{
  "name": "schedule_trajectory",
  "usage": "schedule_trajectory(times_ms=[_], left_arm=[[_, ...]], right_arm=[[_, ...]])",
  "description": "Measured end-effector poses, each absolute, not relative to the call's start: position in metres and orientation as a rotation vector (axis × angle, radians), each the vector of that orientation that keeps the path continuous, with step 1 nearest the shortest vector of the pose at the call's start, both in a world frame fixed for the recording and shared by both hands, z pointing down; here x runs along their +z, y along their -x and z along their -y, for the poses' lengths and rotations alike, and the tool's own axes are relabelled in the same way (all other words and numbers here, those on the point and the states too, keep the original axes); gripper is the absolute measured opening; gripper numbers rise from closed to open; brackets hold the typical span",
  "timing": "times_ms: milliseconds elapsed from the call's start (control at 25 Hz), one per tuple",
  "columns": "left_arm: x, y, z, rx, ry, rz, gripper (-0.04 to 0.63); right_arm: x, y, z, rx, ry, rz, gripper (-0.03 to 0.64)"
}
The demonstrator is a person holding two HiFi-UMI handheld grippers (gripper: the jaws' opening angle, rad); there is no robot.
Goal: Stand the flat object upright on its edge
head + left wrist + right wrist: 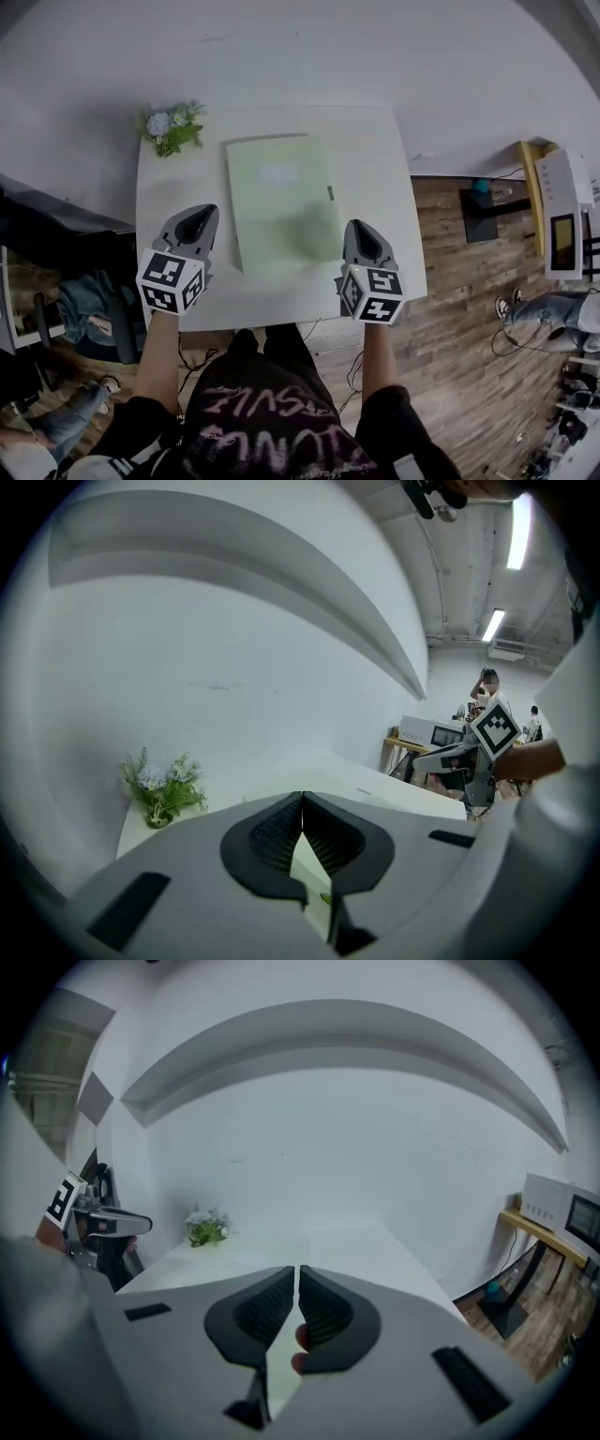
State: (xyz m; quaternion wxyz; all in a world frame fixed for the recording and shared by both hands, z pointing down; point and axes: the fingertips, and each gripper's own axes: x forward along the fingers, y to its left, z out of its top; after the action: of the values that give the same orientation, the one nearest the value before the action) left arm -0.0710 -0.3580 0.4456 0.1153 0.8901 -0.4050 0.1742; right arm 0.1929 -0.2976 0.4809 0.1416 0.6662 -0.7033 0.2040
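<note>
While the left gripper [199, 216] and the right gripper [360, 230] are hovering over the near part of the desk [380, 159], each is showing its jaws pressed fully together with nothing between them. They are sitting on either side of the flat object [279, 202], close to its near corners but not touching it. Judging from this, the approach is what is going on, and doing it well is likely going to mean opening the jaws first, then pinching one long side edge with one gripper while the other is bracing the opposite edge so the thing is pivoting rather than sliding. Since it is lying flush on the desk, getting a jaw under the edge is looking like the hard part. The flat object is appearing as a thin, pale green rectangle, like a folder or slim notebook, with a faint white label patch [279, 173] on its upper half. It is lying flat in the middle of the white desk, its long sides running away from the person. A small bunch of flowers [172, 127] is standing at the far left corner, well apart from it.
</note>
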Motion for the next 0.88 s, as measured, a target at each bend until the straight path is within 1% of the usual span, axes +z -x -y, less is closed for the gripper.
schedule_trajectory(times_ms=[480,680,880], left_arm=[[0.493,0.057,0.363,0.583,-2.523,1.141,0.015],[0.509,0.049,0.362,0.564,-2.514,1.092,0.015],[0.528,0.047,0.363,0.595,-2.464,1.095,0.017]], right_arm=[[0.524,-0.196,0.307,0.693,-1.818,2.016,0.029],[0.546,-0.198,0.307,0.749,-1.778,2.003,0.032],[0.561,-0.197,0.311,0.778,-1.734,2.004,0.072]])
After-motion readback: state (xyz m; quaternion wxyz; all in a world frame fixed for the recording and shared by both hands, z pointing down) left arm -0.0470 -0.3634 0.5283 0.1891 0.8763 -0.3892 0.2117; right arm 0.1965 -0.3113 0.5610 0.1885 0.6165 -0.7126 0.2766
